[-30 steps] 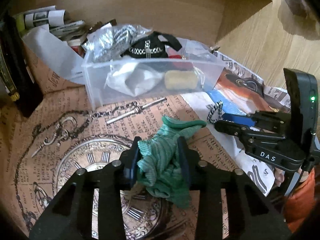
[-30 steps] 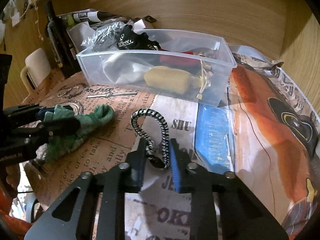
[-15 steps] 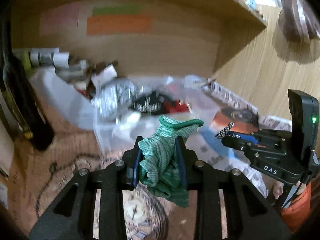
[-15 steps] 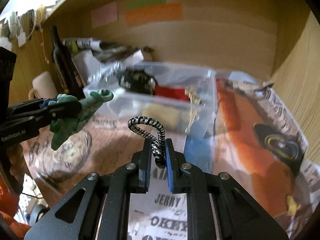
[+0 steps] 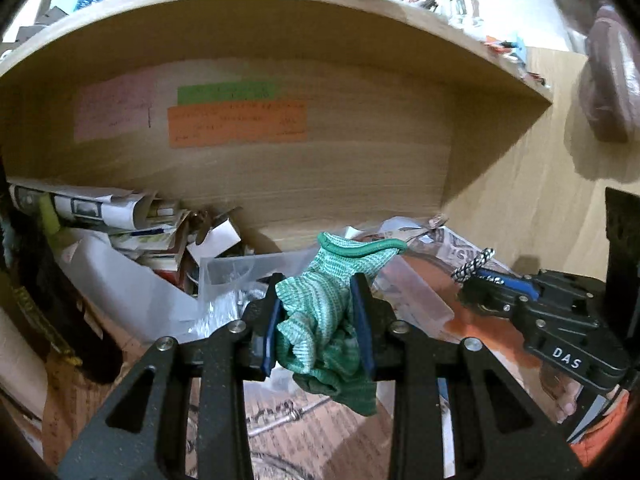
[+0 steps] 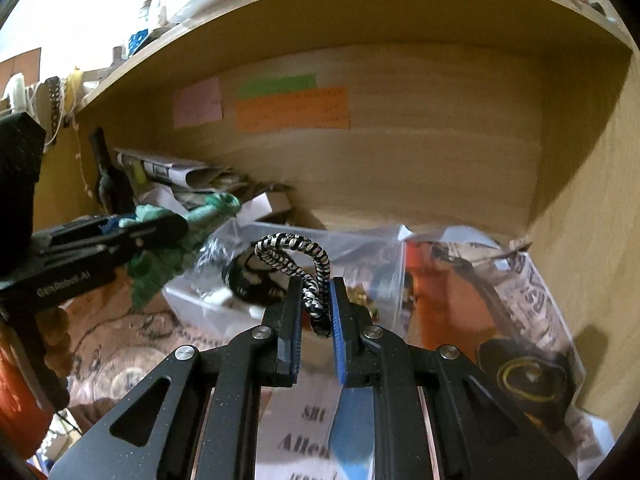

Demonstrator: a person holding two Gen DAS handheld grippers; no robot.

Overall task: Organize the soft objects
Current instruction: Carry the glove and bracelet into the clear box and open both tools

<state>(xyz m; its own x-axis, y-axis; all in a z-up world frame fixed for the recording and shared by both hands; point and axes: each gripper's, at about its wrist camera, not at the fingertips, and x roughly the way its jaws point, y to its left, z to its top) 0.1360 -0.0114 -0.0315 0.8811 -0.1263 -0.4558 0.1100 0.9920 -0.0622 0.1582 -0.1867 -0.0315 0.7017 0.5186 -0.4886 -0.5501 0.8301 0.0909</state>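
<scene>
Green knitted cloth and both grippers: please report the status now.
Left gripper shut on green knitted cloth, held in the air. Right gripper shut on black-and-white braided cord loop. Clear plastic bin ahead, nothing blocking.

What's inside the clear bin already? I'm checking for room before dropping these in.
The clear bin holds a black item, a crinkly plastic bag and something gold. Its lower contents are blurred and hidden behind the right gripper.

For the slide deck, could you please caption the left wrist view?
Left gripper lifts a green knit glove over the clear plastic bin; right gripper alongside holds a black-and-white cord.
</scene>
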